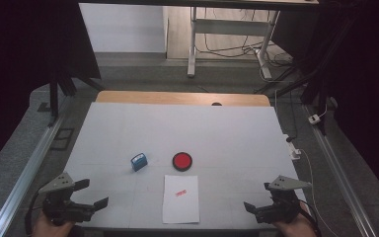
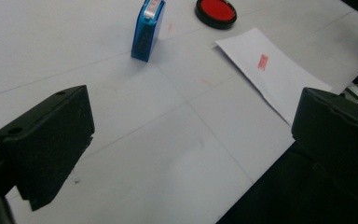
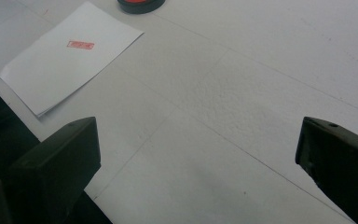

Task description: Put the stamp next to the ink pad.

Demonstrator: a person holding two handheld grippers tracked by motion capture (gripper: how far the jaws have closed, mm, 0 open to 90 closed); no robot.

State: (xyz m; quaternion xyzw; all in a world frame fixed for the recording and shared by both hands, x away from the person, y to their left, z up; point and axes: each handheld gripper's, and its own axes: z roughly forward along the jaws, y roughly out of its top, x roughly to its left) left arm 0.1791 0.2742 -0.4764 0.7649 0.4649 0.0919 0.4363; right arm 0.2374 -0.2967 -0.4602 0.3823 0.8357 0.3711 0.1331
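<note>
A small blue stamp (image 1: 138,161) stands on the white table, with a round red ink pad (image 1: 182,161) in a black case to its right. In front of them lies a white sheet of paper (image 1: 181,198) that bears a red stamp mark (image 1: 180,192). My left gripper (image 1: 93,193) rests open at the near left corner with nothing between its fingers. My right gripper (image 1: 257,196) is open at the near right corner. In the left gripper view the stamp (image 2: 148,30), the pad (image 2: 216,11) and the paper (image 2: 272,70) lie beyond the open jaws. The right gripper view holds the paper (image 3: 70,60) and the pad's edge (image 3: 140,3).
The white table cover (image 1: 227,133) ends at a bare wooden strip (image 1: 182,98) along the far edge. Metal rails run along both sides of the table (image 1: 24,173). A white plug and cable (image 1: 296,153) lie by the right edge. A desk frame (image 1: 227,34) stands farther back.
</note>
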